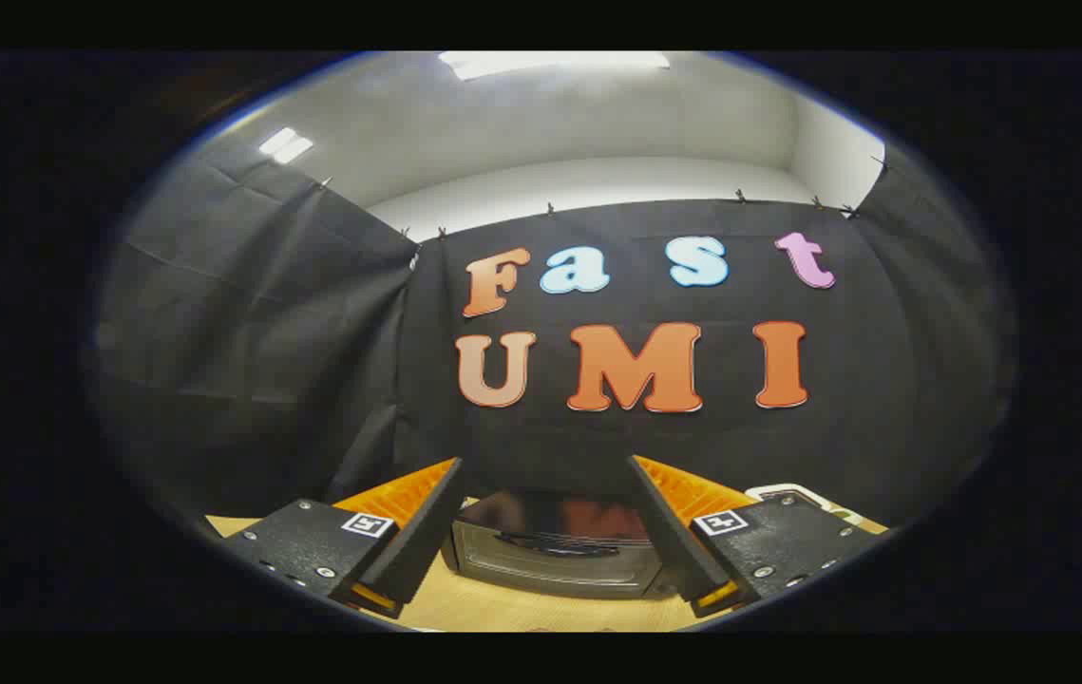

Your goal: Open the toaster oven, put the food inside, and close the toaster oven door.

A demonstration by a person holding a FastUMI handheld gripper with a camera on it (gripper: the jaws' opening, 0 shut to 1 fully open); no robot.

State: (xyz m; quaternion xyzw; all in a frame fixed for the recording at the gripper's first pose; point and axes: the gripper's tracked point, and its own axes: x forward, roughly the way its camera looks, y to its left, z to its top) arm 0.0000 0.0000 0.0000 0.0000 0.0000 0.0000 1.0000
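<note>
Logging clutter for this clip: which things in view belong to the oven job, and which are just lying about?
Part of the job:
- toaster oven, door shut, ahead of the fingers
- gripper, open, holding nothing

Lying about:
- white object beyond the right finger, too hidden to identify
- wooden table underneath

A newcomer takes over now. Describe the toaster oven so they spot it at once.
Start at the black cloth wall, then drop to the pale wooden table before it. There, beyond the open claw and framed by its two fingers, sits the toaster oven: a dark shiny box with its door shut under a curved handle, unlike the white item right of it.
</note>
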